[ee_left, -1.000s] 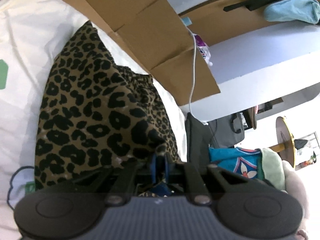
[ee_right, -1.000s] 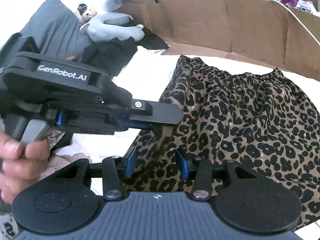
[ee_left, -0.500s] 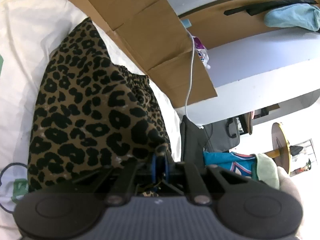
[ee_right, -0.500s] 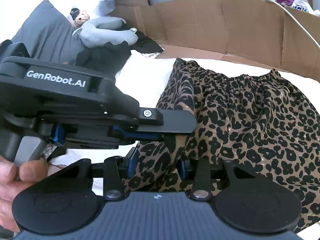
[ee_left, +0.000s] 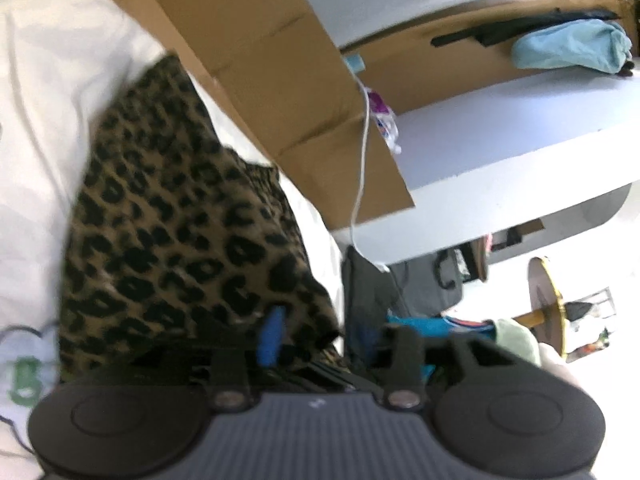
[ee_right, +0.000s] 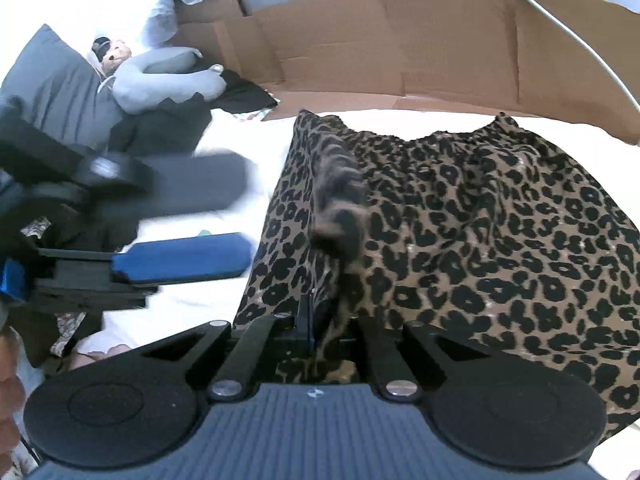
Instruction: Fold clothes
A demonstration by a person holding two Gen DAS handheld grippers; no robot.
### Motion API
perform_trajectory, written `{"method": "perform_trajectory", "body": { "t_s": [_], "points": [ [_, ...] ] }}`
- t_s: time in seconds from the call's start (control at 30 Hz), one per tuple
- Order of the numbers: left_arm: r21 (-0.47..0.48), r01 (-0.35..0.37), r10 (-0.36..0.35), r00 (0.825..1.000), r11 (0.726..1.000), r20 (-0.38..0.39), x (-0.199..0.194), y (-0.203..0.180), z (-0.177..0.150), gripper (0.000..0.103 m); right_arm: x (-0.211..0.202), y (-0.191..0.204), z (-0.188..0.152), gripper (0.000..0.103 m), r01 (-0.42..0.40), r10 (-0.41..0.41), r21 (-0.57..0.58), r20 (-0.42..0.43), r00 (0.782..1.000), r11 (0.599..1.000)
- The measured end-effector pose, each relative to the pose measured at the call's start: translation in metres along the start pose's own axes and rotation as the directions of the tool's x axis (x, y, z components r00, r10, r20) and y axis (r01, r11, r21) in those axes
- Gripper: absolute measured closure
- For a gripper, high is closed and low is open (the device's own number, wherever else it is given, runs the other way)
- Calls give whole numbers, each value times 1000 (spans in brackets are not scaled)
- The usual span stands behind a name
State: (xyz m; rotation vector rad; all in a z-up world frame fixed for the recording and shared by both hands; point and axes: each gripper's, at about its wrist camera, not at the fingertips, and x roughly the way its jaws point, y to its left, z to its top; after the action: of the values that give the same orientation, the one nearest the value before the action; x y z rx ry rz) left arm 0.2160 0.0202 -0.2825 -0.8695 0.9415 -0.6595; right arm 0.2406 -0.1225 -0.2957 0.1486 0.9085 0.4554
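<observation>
A leopard-print garment (ee_right: 480,240) lies spread on the white bed sheet (ee_right: 180,308), its gathered waistband toward the cardboard. My right gripper (ee_right: 316,320) is shut on the garment's near left edge, with cloth bunched between the pads. A blurred flap of the same cloth (ee_right: 340,208) hangs just above it. My left gripper (ee_right: 244,220) sits left of the garment, its jaws opening, and nothing lies between its blue pad (ee_right: 180,260) and the black finger above. In the left wrist view the garment (ee_left: 180,240) stretches ahead of the left gripper (ee_left: 318,336), whose pads stand apart.
Flattened cardboard (ee_right: 400,40) walls the far side of the bed, with a white cable (ee_left: 362,160) hanging over it. A grey pillow (ee_right: 48,92), a plush toy (ee_right: 160,80) and dark clothes (ee_right: 160,128) lie at the back left. A teal garment (ee_left: 432,326) is piled off the bed's right edge.
The left gripper let go of the garment's corner, opened and drew back to the left. The right gripper closed on the garment's near edge. The released flap is blurred in motion.
</observation>
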Motion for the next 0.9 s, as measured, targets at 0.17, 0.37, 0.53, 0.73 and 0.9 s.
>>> {"method": "perform_trajectory", "body": {
  "t_s": [0.17, 0.37, 0.53, 0.73, 0.9],
  "points": [
    [-5, -103, 103, 994, 995, 41, -19, 23, 0, 45, -7, -5, 4, 102, 2, -2, -4, 25, 1000, 1000],
    [-54, -214, 216, 976, 975, 35, -34, 61, -10, 45, -23, -23, 11, 102, 11, -12, 16, 68, 998, 1000],
    [-68, -252, 253, 968, 965, 2, -29, 72, -18, 45, -39, -49, 11, 102, 21, -27, 77, 82, 996, 997],
    [-43, -248, 246, 968, 968, -51, -11, 74, -25, 45, -56, -86, 8, 102, 66, -81, 148, 98, 992, 987],
    [-39, -248, 245, 967, 968, -70, -2, 80, -25, 45, -68, -117, 5, 102, 107, -133, 217, 107, 985, 970]
  ]
}}
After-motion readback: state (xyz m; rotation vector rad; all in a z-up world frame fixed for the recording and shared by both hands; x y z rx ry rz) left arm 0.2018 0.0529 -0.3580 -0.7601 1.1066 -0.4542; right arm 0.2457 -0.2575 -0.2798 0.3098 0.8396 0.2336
